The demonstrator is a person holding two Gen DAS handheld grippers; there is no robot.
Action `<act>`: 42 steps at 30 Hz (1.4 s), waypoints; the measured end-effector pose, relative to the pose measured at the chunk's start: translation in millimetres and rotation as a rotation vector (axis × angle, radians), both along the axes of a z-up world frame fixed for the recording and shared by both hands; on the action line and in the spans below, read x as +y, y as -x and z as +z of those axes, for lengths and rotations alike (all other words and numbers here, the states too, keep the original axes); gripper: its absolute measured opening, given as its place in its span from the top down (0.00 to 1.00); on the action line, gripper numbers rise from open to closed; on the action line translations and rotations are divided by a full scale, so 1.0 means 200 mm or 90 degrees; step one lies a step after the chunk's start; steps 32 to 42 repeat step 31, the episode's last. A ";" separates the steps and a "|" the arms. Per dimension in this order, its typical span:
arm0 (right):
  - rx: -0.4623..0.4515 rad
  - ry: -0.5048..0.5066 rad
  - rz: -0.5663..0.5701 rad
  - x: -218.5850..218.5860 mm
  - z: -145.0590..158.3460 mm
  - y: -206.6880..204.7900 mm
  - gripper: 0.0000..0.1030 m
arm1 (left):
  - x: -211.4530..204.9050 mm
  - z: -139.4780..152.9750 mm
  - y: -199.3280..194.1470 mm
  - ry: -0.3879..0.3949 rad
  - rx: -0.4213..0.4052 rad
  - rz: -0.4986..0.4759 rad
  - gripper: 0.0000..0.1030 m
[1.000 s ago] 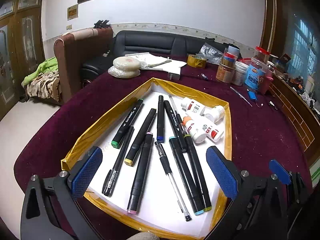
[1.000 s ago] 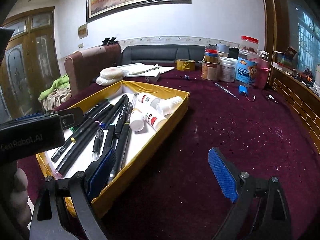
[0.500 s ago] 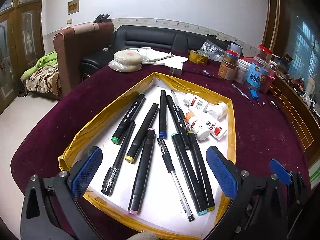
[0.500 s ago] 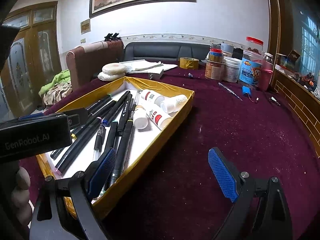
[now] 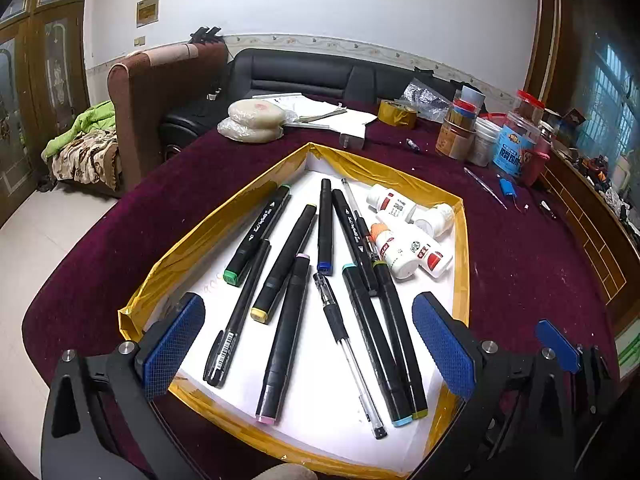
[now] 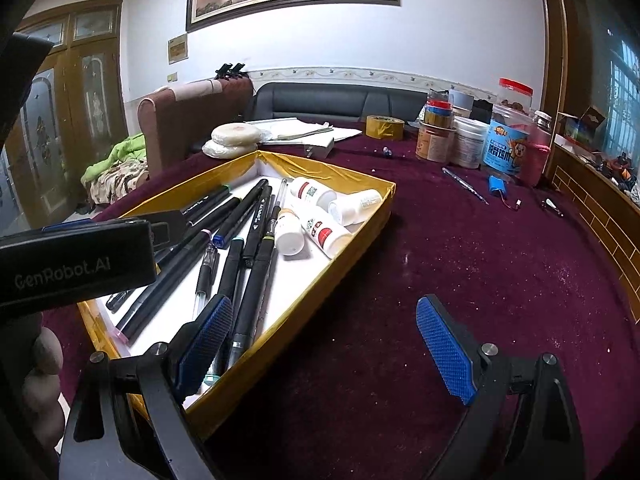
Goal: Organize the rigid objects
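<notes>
A shallow box with gold-taped walls (image 5: 208, 232) and a white floor sits on the maroon table. In it lie several black markers (image 5: 286, 332) and pens (image 5: 236, 312), and three small white bottles (image 5: 412, 252) at its far right. My left gripper (image 5: 308, 344) is open and empty above the box's near end. My right gripper (image 6: 324, 348) is open and empty; its left finger hangs over the box's near right corner and its right finger over bare cloth. The box (image 6: 360, 236) and bottles (image 6: 320, 228) also show in the right wrist view.
At the table's far side stand jars and tins (image 5: 516, 152), a roll of gold tape (image 5: 398, 114), papers (image 5: 320, 112) and two pale round discs (image 5: 252, 120). A thin pen (image 6: 464, 180) and a blue item (image 6: 498, 184) lie on the cloth. A sofa stands behind.
Both grippers have risen and drawn back slightly, so the box looks a little farther. Nothing in the box has moved.
</notes>
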State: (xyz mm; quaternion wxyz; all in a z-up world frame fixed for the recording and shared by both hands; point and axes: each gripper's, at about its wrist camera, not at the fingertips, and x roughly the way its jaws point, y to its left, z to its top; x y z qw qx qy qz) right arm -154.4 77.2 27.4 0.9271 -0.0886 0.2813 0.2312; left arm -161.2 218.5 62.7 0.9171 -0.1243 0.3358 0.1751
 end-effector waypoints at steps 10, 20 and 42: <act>0.006 0.002 0.001 0.00 -0.01 0.00 0.12 | 0.00 0.00 0.01 0.005 0.003 -0.001 0.00; 0.008 0.005 0.007 0.01 -0.02 0.02 0.12 | 0.00 -0.01 0.01 0.009 0.006 -0.001 0.00; 0.031 0.003 0.027 0.01 -0.01 0.01 0.12 | -0.05 0.04 0.00 0.006 0.001 -0.051 0.00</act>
